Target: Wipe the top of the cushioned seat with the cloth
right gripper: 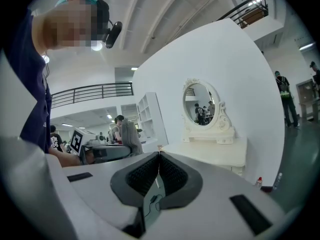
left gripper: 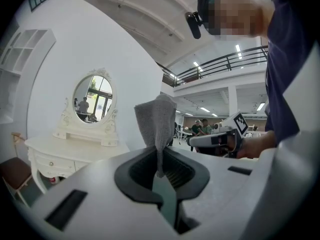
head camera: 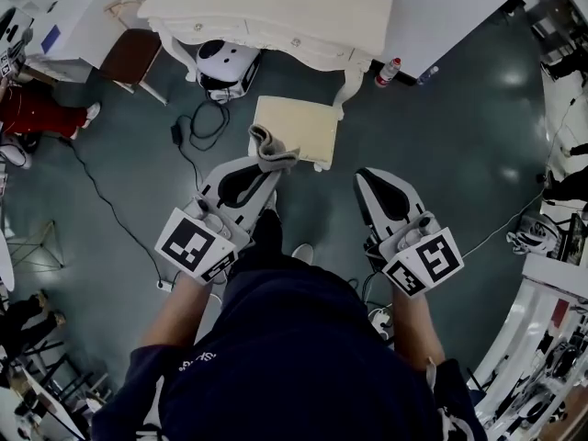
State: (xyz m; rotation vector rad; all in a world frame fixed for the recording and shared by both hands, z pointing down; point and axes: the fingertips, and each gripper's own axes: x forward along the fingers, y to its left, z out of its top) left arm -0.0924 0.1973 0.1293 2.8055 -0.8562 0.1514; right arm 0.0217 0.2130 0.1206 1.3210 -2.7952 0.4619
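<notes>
Head view: the left gripper [head camera: 265, 165] pinches the cloth [head camera: 271, 145] at the cushioned seat [head camera: 303, 125] edge. The right gripper [head camera: 372, 182] is closed and empty. Best lower the cloth flat, then sweep evenly.

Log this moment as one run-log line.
left gripper: shut on cloth | right gripper: shut, empty | cushioned seat: by dressing table | cloth: held up, off seat | wipe: not yet begun

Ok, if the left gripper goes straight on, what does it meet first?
Likely nothing near. The left gripper, shut on the cloth, looks level, so it should pass above the cushioned seat toward the white wall beside the dressing table; depth unclear.
</notes>
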